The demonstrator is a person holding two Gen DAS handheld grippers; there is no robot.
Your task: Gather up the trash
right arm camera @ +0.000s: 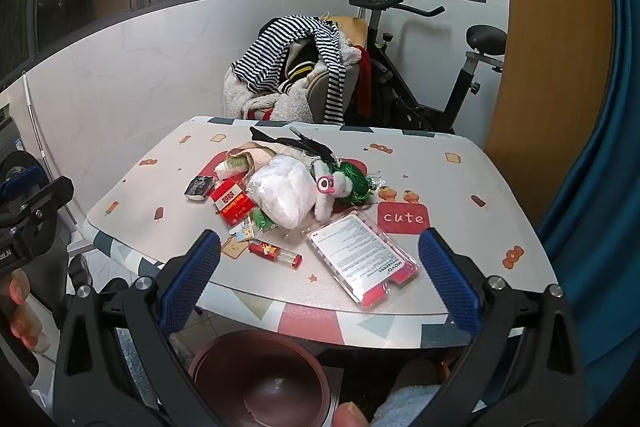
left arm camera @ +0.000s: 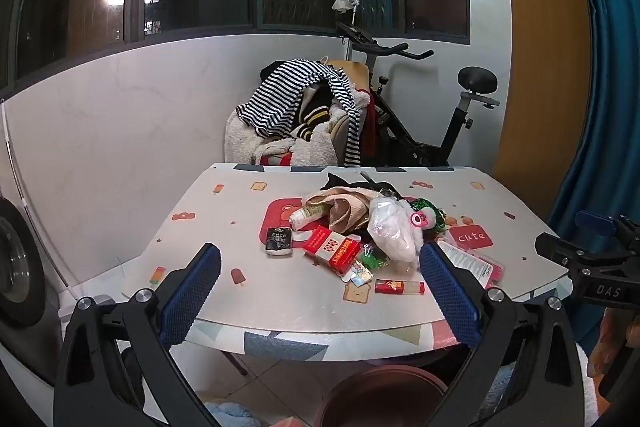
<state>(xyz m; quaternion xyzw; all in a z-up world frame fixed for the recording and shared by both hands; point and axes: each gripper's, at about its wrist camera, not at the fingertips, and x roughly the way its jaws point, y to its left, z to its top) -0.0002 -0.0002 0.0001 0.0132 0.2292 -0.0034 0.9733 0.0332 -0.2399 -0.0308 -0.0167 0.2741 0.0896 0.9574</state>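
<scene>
Both tools hang short of the near edge of the bench (left arm camera: 280, 311), the left tool (left arm camera: 320, 291) and the right tool (right arm camera: 320, 279) each with its blue pads spread wide and nothing between them; no trash is picked up yet. The trash lies in a heap at the middle of the bench: a red carton (left arm camera: 332, 251), a small black packet (left arm camera: 278, 241), a crumpled clear bag (right arm camera: 286, 197), a red tube (right arm camera: 275, 254) near the front edge, and a flat pink blister pack (right arm camera: 364, 261) nearest the right tool.

The main risk is a muddled grab; the pieces overlap and touch, so pads closing on the bag could drag the carton or the green tinsel (right arm camera: 354, 183) along, or nudge the tube off the edge; the blister pack lies flat and may slip from a shallow pinch. A plush toy (right arm camera: 332, 195) and a beige cloth (left arm camera: 348, 211) sit in the same heap and may not be trash at all; taking them would be a mistake.

A brown bin (right arm camera: 256, 379) stands on the floor below the bench edge, likely the drop point; a chair heaped with clothes (left arm camera: 296, 115) and an exercise bike (left arm camera: 424, 107) stand behind, well clear.
</scene>
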